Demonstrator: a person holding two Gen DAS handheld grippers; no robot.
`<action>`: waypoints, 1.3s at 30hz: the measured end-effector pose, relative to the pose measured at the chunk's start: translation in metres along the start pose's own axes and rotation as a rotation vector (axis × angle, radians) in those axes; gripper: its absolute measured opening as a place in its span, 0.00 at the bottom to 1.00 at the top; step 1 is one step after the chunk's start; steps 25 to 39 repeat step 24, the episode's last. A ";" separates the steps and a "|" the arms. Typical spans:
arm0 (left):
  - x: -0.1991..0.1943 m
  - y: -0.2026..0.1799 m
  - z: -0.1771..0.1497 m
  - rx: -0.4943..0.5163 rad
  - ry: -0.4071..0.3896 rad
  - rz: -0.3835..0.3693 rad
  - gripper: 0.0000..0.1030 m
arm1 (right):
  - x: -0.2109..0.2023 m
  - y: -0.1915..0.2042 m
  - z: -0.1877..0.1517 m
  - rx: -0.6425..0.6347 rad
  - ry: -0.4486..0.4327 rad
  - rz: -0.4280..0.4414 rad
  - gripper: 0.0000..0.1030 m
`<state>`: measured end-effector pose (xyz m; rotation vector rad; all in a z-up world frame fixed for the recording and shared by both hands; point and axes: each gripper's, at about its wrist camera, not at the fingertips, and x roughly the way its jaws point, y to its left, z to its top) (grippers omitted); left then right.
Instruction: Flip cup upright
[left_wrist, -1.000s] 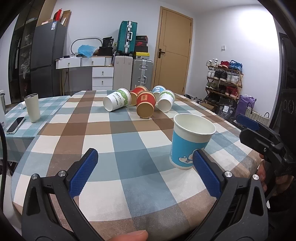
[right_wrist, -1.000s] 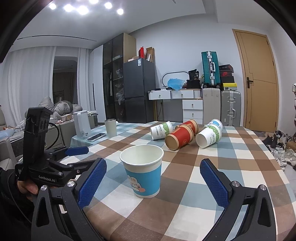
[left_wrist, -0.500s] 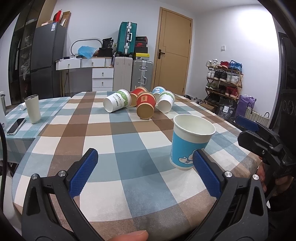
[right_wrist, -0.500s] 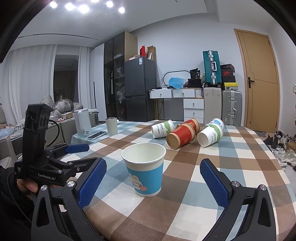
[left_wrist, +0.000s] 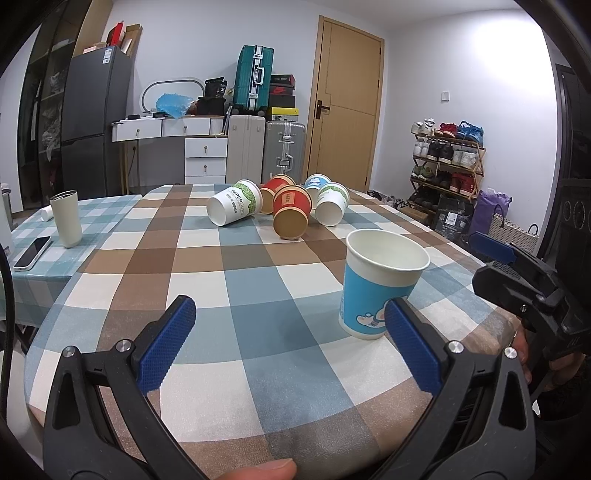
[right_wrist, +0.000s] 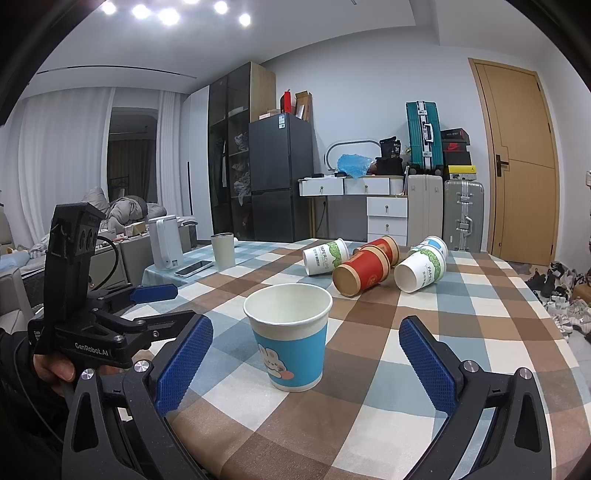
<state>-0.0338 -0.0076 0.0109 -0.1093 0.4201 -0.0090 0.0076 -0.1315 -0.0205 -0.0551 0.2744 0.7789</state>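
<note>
Right wrist view: one upright blue cup (right_wrist: 291, 343), five toppled cups (right_wrist: 373, 264).

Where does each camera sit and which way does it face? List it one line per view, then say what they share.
Left wrist: sits on the left claw, faces across the checked table toward the door; its open fingers, a thumb tip and the right claw show.
Right wrist: sits on the right claw, faces toward the fridge; its open fingers and the hand-held left claw show.
Shared: the upright blue cup and five tipped cups.
</note>
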 end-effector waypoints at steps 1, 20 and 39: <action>0.000 0.000 0.000 0.001 0.000 0.001 0.99 | 0.000 0.000 -0.001 0.000 0.000 0.001 1.00; -0.001 0.000 0.001 0.001 -0.003 0.000 0.99 | 0.000 -0.001 -0.001 0.002 -0.003 -0.004 1.00; -0.001 0.000 0.001 0.001 -0.003 -0.001 0.99 | 0.000 -0.002 -0.001 0.002 -0.003 -0.003 1.00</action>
